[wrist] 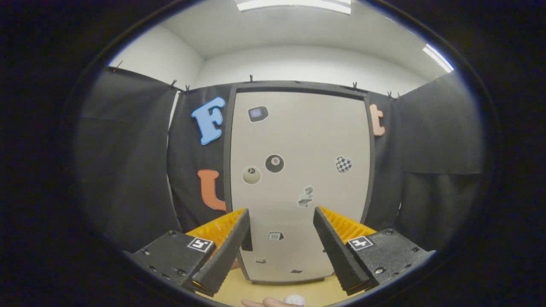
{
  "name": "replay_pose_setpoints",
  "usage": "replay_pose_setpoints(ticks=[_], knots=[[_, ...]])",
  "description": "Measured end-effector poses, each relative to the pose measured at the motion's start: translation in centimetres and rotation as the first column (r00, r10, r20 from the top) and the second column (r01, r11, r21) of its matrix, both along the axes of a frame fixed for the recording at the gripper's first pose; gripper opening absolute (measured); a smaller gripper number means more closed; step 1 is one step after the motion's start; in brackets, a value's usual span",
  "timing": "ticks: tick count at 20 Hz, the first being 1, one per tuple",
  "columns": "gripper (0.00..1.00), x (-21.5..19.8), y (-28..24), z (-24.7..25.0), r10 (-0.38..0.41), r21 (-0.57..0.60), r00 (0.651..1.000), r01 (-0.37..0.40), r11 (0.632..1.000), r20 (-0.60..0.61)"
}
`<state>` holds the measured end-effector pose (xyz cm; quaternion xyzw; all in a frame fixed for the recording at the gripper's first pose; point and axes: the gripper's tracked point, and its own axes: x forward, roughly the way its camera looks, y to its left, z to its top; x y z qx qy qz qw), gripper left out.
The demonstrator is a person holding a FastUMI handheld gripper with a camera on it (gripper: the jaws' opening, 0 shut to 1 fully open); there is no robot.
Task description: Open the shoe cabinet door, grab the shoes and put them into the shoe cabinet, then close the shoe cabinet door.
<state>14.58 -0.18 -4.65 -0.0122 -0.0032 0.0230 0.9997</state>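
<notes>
Item: hand-held two-finger gripper [281, 243], black ribbed fingers backed with orange plastic, spread wide with nothing between them. Item: tall pale-grey shoe cabinet door [298, 140] in a dark frame, upright, shut, decorated with small stickers – it stands dead ahead at twelve o'clock, beyond the fingertips and apart from them, its long axis vertical. No handle or pull can be made out on the panel; which edge carries the hinges cannot be told. Item: light wooden tabletop [239, 292], bare strip visible under the fingers, running up to the cabinet's lower edge. Item: fingertips of a person's hand [266, 302] at six o'clock, close beneath the gripper, beside a small white rounded object [294, 299] too cropped to identify. The shoes are not identifiable from here. Judgement: the task stands at its first step – door still closed. The coming move likely needs a straight advance toward twelve o'clock to one vertical edge; black cloth walls at nine and three o'clock flank the cabinet closely, so swing room for the door looks limited sideways.
</notes>
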Motion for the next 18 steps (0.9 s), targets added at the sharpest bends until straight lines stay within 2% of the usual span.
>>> replay_pose_setpoints(ticks=[5,9,13,14,16,18], knots=[[0.99,6.2,2.4,-4.7,0.037,-0.038,0.997,-0.039,0.999,-0.068],[0.99,10.0,4.5,-8.9,0.075,0.003,0.983,-0.075,0.997,-0.165],[1.00,12.3,5.4,-9.3,0.054,-0.003,0.990,-0.055,0.999,-0.132],[0.99,12.6,5.7,-10.0,0.047,-0.006,0.986,-0.049,0.999,-0.158],[0.96,13.4,6.6,-11.2,0.074,0.038,0.973,-0.068,0.997,-0.217],[0.76,14.0,6.7,-12.2,0.094,0.116,0.962,-0.066,0.991,-0.257]])
